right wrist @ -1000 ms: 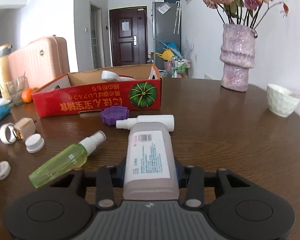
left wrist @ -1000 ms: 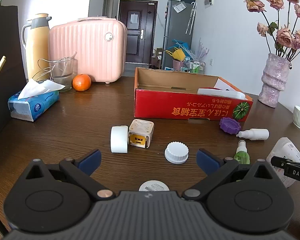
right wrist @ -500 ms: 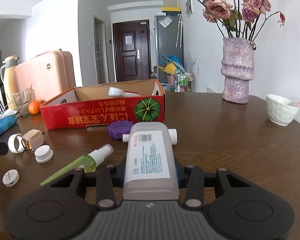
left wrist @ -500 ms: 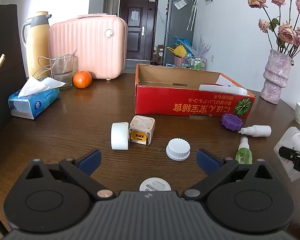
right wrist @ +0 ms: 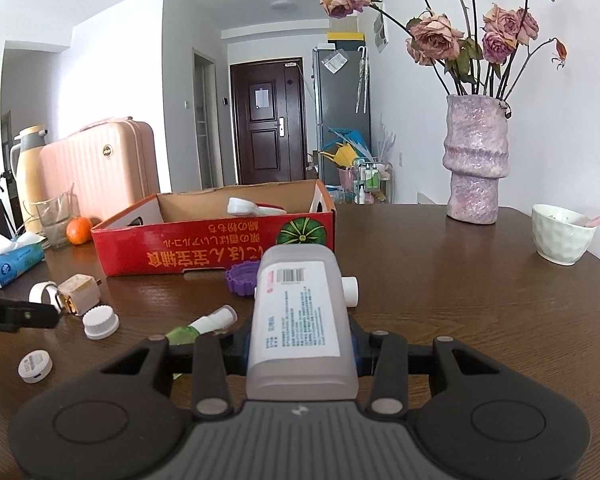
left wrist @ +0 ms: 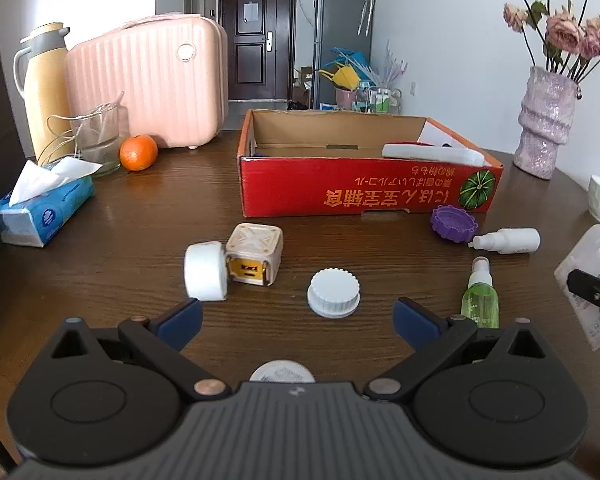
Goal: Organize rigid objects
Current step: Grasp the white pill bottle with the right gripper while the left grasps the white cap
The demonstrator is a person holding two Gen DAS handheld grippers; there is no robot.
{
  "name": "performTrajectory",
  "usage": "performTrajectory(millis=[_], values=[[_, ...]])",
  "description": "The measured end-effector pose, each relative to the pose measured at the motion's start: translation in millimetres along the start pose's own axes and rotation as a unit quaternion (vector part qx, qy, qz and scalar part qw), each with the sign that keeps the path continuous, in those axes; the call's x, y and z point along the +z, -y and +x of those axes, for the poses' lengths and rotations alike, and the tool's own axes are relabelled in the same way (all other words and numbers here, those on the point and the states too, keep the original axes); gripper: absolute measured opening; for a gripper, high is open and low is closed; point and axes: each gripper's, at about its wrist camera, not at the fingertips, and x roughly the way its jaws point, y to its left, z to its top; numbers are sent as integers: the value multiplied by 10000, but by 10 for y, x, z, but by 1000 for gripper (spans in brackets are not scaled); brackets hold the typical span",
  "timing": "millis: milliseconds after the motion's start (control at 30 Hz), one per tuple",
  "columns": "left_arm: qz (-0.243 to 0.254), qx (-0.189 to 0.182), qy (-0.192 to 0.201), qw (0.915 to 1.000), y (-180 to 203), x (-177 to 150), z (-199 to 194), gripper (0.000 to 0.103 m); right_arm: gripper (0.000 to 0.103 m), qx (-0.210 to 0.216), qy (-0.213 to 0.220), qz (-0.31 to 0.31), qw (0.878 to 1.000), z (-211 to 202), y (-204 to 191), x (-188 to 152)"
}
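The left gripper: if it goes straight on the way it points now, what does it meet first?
Probably the white ribbed cap, lying almost between the open tips of the left gripper. Depth is hard to judge.

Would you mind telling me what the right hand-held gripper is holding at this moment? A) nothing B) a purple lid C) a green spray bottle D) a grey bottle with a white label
D: the right hand-held gripper has its jaws closed on the grey bottle with a white label; the green spray bottle and purple lid lie on the table.

We are in a home: dark wooden dining table [right wrist: 440, 280], tall grey fridge [right wrist: 342, 116] at twelve o'clock, dark brown entrance door [right wrist: 266, 120].
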Motion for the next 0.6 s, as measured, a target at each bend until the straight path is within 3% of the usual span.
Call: performTrajectory(millis=[467,600], values=[[31,184,-163,9997,179,94,430,102,40,-48,-2,69,10000,7,10,-7],[60,125,-266,9995,206,90,541,97,40,-57,-41,62,10000,28,6,-10]])
